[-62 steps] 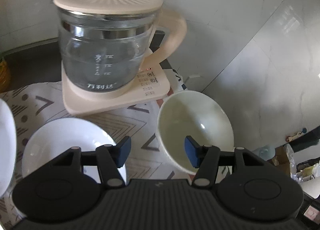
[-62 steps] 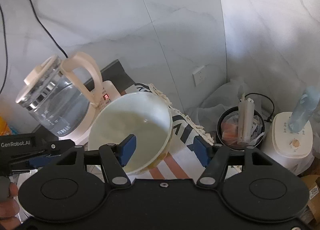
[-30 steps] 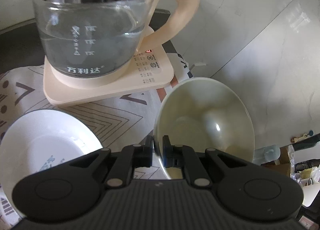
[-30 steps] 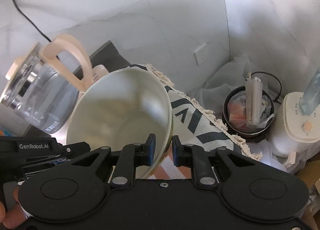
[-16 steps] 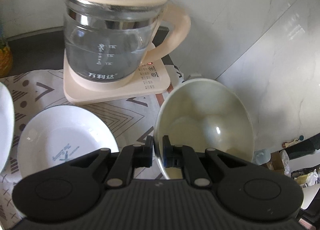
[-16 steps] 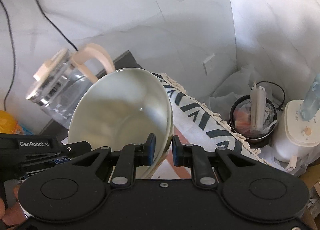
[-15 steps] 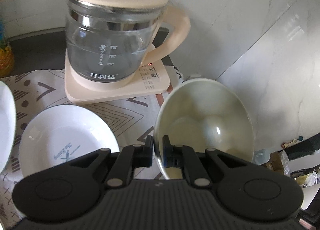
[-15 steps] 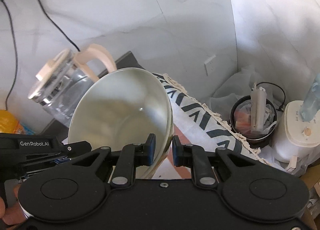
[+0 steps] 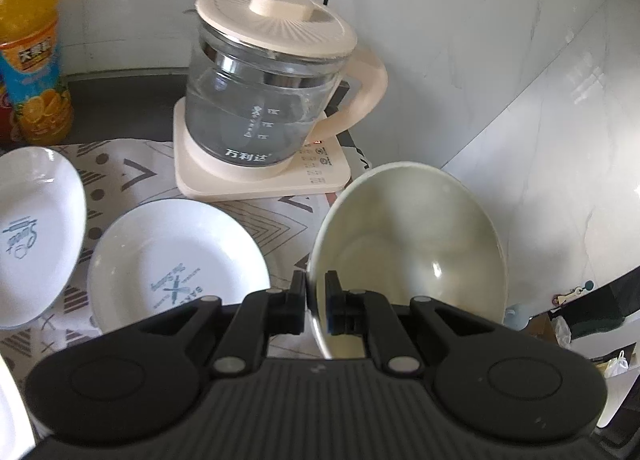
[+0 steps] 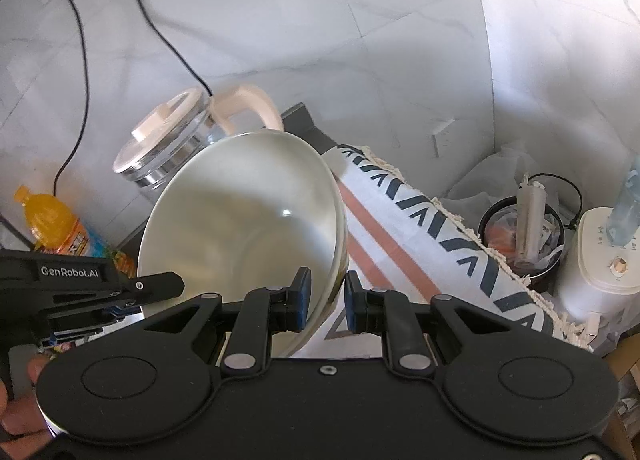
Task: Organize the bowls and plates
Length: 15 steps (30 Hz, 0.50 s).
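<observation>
1. Bowl (image 9: pixel 408 252) first: it is big and pale green, tipped up on its side above the patterned cloth (image 9: pixel 132 164), on the right of the table.
2. Both claws hold it. The left gripper (image 9: pixel 316 302) pinches the near left part of the rim, with its pads almost together. The right gripper (image 10: pixel 326 298) pinches the rim on the other side, with its pads a little wider apart.
3. I think the step is carrying the bowl to where it should sit. Both hands should go the same way at the same speed, so the rim does not twist or slip out.
4. The glass kettle (image 9: pixel 272 100) stands just past the bowl, so the bowl should go well clear of it and its handle.
5. Two white plates (image 9: pixel 176 260) lie on the cloth to the left. The bowl should come down softly and flat, not on its edge.
6. The left wrist view shows the plates and all of the kettle on its base. The right wrist view does not show the plates.
7. The right wrist view shows the right edge of the table, a black bin (image 10: pixel 520 236) and a white machine (image 10: pixel 600 260) down on the floor side. It also shows the other claw and a bit of a hand (image 10: pixel 16 408) at the near left.
8. An orange drink bottle (image 9: pixel 32 44) at the far left shows in both views.
</observation>
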Available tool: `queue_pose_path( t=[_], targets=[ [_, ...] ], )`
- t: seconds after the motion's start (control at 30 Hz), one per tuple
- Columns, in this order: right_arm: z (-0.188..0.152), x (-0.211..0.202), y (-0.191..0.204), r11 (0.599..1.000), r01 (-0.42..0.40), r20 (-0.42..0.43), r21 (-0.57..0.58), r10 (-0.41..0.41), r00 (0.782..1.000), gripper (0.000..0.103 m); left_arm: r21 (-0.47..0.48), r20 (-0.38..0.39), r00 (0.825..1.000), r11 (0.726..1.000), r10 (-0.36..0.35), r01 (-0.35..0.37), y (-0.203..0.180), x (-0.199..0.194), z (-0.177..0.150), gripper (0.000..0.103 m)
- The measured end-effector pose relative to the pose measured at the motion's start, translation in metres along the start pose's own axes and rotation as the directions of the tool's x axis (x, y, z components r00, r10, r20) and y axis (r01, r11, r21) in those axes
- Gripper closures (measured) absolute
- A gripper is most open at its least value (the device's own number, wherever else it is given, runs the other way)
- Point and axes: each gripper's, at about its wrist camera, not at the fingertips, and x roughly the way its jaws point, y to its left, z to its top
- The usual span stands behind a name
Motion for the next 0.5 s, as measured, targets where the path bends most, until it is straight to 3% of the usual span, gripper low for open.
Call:
queue_pose_path(
  t=[0.5],
  targets=[
    [-0.023, -0.034, 0.02, 0.998, -0.051, 0.003, -0.032, 0.051, 0.999, 0.086, -0.027, 0.018, 1.0, 1.0, -0.01, 0.011, 0.019, -0.044, -0.019, 0.096]
  ],
)
